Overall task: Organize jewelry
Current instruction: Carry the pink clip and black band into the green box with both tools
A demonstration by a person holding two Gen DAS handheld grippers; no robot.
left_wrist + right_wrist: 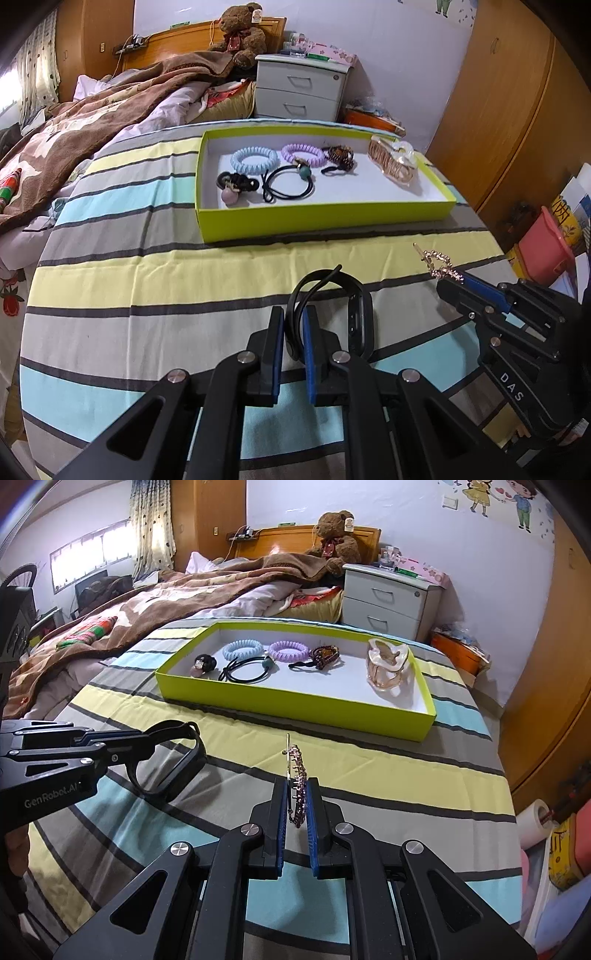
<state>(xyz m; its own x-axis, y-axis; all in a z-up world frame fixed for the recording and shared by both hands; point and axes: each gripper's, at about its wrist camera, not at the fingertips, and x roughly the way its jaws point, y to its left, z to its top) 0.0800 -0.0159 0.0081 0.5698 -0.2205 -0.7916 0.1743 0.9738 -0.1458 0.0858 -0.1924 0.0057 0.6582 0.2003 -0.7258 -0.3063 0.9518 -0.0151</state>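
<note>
My left gripper (293,314) is shut on a black wristband (356,317) and holds it above the striped bedsheet; it also shows in the right wrist view (170,760). My right gripper (296,786) is shut on a gold beaded hair clip (295,771), held upright; the clip shows at the right of the left wrist view (441,266). A lime-green tray (325,221) lies ahead on the bed. It holds a blue coil tie (254,159), a purple coil tie (303,152), black elastic ties (288,184) and a clear claw clip (395,158).
A brown blanket (74,125) and pillows cover the far left of the bed. A white nightstand (303,88) stands behind the tray. Wooden wardrobes (517,110) line the right. A pink bin (546,247) sits on the floor at right.
</note>
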